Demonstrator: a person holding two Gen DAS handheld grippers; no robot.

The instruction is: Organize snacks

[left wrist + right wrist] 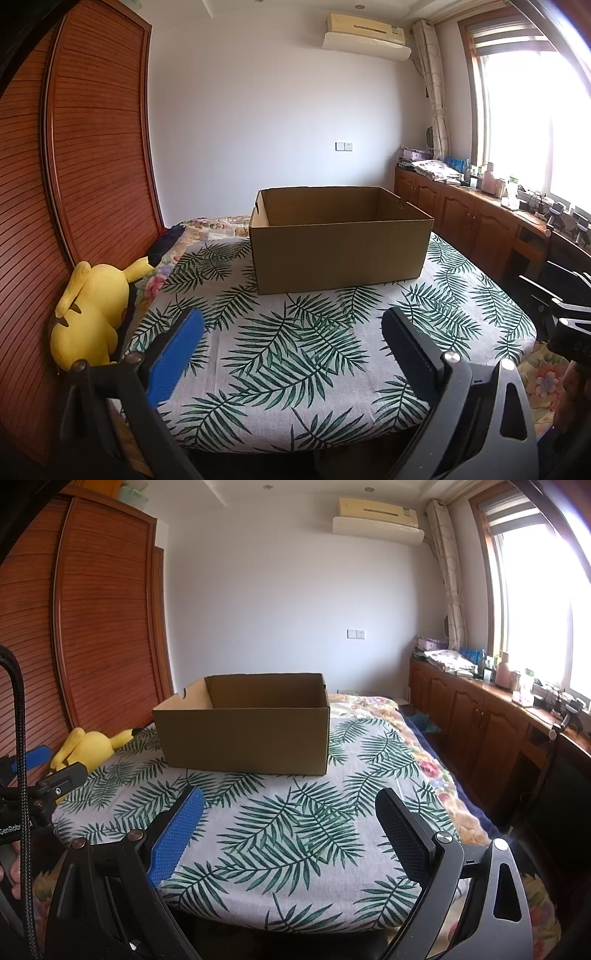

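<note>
Cardboard box (340, 240): open-topped, no snacks seen inside, on leaf-print table (295, 369); centre frame in left view, left of centre in right view (243, 723). Long axis across frame.
Left tool (291, 343): wide open, empty; box straight ahead.
Right tool (288, 823): wide open, empty; box ahead-left.
Snacks: none in view.

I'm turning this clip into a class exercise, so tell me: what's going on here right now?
A person holds two grippers over a table with a leaf-print cloth. The left hand-held gripper and the right hand-held gripper are both open and hold nothing. An open cardboard box stands on the cloth ahead of them; its floor is hidden. No snacks are in view. A yellow plush toy lies beside the table on the left.
</note>
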